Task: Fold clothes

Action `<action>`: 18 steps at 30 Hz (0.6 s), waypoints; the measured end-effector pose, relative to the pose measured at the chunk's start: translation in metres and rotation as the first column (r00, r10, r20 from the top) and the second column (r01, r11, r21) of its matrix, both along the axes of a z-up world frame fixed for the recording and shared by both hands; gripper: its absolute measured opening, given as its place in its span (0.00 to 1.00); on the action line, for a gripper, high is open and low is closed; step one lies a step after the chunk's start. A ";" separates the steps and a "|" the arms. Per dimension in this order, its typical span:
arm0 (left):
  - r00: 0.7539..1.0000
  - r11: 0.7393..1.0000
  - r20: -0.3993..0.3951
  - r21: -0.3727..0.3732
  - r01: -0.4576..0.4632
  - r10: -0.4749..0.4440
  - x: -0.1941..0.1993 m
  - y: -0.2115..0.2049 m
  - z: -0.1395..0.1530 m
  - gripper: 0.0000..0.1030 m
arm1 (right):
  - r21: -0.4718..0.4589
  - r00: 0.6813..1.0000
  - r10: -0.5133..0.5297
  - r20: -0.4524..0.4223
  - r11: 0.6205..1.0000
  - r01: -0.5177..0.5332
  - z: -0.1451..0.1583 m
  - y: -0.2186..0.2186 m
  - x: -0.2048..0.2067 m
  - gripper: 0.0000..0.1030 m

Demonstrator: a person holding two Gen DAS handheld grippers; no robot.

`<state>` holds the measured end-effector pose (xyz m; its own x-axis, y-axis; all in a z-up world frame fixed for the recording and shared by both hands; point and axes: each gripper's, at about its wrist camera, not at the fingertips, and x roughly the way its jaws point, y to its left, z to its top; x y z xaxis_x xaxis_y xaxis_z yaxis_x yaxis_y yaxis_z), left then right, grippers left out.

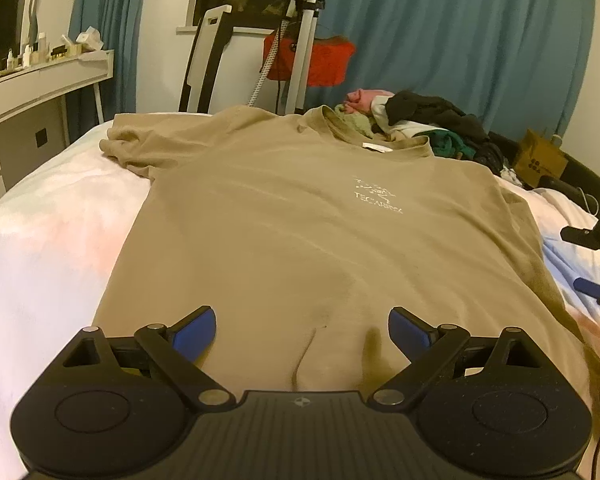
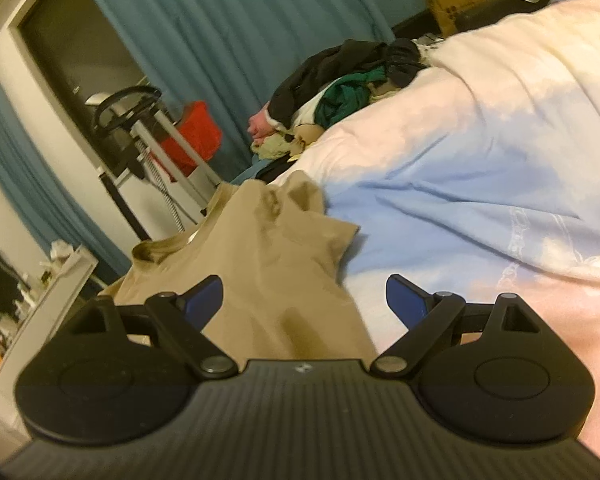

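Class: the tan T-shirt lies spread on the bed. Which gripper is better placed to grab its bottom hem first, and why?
Probably left. The left gripper hangs open right over the T-shirt hem, facing it squarely. The right gripper, also open, sits tilted at the side edge near a sleeve.

A home bedroom. A bed [image 1: 40, 248] with pale pink and blue bedding fills the middle. Behind the bed hang long teal curtains [image 1: 440, 28]. At its far end lies a heap of mixed clothes [image 1: 428, 120]. Left of the bed stands a white dressing table [image 1: 40, 84] holding small bottles and a mirror [image 1: 8, 12]. Beyond the bed's far end stands a garment steamer [image 1: 300, 40].
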<state>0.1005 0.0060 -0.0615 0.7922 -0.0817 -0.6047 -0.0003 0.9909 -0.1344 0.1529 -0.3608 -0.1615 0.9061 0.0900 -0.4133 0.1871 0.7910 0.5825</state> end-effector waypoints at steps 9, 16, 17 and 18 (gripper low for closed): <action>1.000 1.000 -0.002 0.009 0.003 -0.003 0.004 -0.002 -0.003 0.92 | 0.079 0.997 -0.069 -0.014 0.994 0.070 -0.020 -0.020 0.020 0.87; 1.000 1.000 -0.006 0.010 0.005 -0.005 0.010 -0.003 -0.008 0.92 | 0.096 0.996 -0.093 -0.001 0.991 0.093 -0.027 -0.029 0.037 0.87; 1.000 1.000 -0.007 0.012 0.006 -0.006 0.011 -0.004 -0.008 0.92 | 0.111 0.995 -0.097 -0.001 0.989 0.096 -0.029 -0.031 0.040 0.87; 1.000 1.000 -0.007 0.013 0.008 -0.008 0.012 -0.004 -0.009 0.92 | 0.128 0.995 -0.101 -0.001 0.987 0.100 -0.032 -0.034 0.043 0.87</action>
